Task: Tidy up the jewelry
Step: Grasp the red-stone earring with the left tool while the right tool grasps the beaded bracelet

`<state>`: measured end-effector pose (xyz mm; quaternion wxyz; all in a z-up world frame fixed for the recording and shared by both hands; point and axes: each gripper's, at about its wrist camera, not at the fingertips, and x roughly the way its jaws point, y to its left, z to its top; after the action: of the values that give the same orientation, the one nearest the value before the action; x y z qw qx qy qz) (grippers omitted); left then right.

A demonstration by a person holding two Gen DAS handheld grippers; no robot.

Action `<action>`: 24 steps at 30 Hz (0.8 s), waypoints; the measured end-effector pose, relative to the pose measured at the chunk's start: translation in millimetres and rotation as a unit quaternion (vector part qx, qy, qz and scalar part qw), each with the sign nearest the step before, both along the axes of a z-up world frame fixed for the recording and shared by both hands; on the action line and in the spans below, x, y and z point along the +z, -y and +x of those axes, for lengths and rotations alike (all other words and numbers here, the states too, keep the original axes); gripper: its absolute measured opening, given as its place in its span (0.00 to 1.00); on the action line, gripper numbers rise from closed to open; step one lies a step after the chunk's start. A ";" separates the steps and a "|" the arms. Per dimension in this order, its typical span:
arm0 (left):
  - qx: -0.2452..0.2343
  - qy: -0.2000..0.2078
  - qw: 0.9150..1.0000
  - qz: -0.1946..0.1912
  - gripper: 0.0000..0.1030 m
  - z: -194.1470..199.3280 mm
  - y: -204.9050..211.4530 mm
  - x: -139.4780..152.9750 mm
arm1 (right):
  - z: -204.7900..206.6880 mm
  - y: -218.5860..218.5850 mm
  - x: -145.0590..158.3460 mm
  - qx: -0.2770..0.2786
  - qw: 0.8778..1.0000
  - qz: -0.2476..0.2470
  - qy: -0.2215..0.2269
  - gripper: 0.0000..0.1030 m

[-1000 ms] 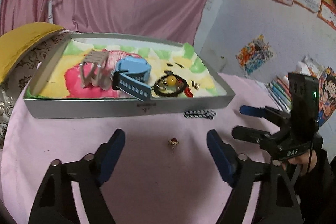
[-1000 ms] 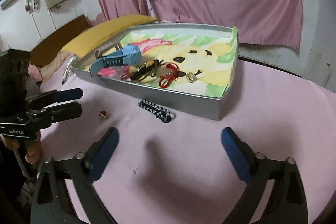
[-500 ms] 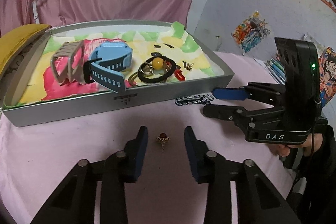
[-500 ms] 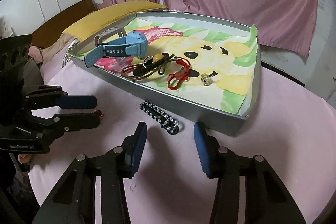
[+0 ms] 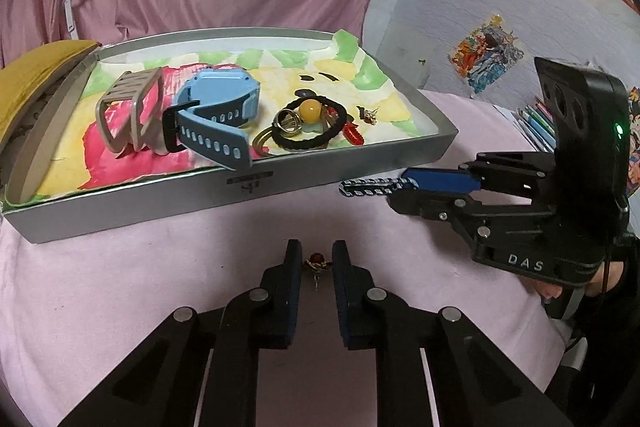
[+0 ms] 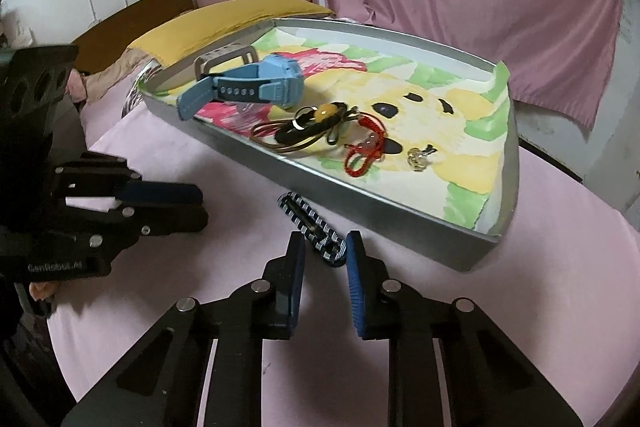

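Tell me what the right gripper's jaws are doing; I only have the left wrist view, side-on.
Observer: The right gripper is closing, with the near end of the black-and-white braided strap between its pads; a gap shows on the left pad's side.
Operator: Describe how the strap lies.
Observer: Flat on the pink cloth, running diagonally from the pads towards the tray, outside its wall.
Operator: Identify the red piece in the tray.
Observer: A looped red cord with pale beads, beside a small clear charm.
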<state>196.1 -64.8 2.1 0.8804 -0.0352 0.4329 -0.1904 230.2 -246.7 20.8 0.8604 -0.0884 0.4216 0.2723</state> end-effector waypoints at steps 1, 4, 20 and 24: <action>0.002 0.000 1.000 -0.002 0.14 -0.2 -1.6 0.1 | -3.1 -1.2 0.7 0.004 1.000 -0.002 0.001 0.18; 0.008 -0.002 1.000 -0.008 0.14 0.4 -6.1 -0.4 | -8.8 -5.9 0.7 0.016 1.000 -0.010 0.005 0.18; 0.016 -0.003 1.000 -0.011 0.14 1.2 -10.0 -0.9 | -6.5 -20.5 0.9 0.028 0.999 -0.021 0.009 0.13; 0.015 -0.002 1.000 -0.014 0.14 0.3 -9.7 -0.5 | -19.2 -21.9 2.9 0.036 0.998 -0.042 0.020 0.13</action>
<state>196.4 -55.0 1.6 0.8819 -0.0540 0.4312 -0.1829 211.0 -224.7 23.7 0.8538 -0.1452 0.4119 0.2834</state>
